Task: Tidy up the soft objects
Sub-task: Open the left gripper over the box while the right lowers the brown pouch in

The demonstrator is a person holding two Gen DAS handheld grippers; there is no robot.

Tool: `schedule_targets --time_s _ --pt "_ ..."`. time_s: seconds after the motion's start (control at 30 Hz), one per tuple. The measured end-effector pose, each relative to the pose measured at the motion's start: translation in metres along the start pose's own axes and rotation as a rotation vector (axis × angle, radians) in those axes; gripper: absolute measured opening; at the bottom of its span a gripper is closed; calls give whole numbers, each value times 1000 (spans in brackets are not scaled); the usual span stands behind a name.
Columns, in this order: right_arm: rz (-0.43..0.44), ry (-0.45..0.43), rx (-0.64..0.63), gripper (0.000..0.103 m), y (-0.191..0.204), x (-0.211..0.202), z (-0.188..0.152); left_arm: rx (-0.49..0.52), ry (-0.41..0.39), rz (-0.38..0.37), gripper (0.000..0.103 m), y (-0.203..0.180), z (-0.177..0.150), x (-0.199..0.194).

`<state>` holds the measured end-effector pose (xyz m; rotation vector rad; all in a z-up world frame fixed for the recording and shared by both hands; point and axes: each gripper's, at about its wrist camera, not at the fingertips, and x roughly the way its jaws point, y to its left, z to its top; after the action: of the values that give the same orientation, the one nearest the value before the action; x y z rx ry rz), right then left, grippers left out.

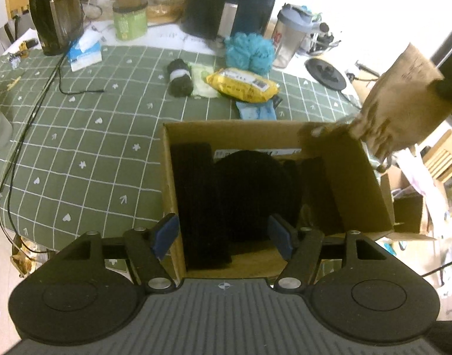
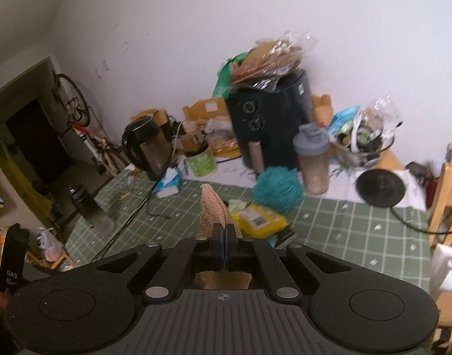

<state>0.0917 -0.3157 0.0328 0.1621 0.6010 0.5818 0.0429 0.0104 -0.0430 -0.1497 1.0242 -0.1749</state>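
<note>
The right gripper [image 2: 225, 238] pinches a tan burlap pouch [image 1: 400, 100] by its edge, apparently above the cardboard box's [image 1: 356, 177] far right corner (light, floppy cloth, best gripped at a hem). The left gripper [image 1: 226, 233] gapes wide, empty, at the box's near side.

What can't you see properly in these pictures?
- The black soft things in the cardboard box, left wrist view: too dark to tell apart.
- The burlap pouch, right wrist view: its lower part is hidden behind the right gripper.
- Left wrist view: the left gripper covers the box's near edge.
</note>
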Motion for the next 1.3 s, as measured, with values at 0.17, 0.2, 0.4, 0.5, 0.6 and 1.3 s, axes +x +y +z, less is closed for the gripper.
schedule_targets --time_s 0.17,0.2,0.4,0.5,0.6,1.3 --pt "93 36 -11 3 16 3 -5 -13 -38 8 67 2 -3 -8" --pt "128 43 2 3 17 3 -5 -17 -42 11 67 3 -3 -10" --pt "228 145 105 6 10 25 -12 -39 -83 14 67 5 -6 -21" --pt "119 233 137 29 -2 49 -26 -47 -95 16 67 6 -8 -25" --pt "52 248 94 86 -1 55 -37 -57 -110 18 67 5 -11 -29" --pt "-198 296 -69 103 13 70 -48 -51 -173 18 67 -5 -1 -27"
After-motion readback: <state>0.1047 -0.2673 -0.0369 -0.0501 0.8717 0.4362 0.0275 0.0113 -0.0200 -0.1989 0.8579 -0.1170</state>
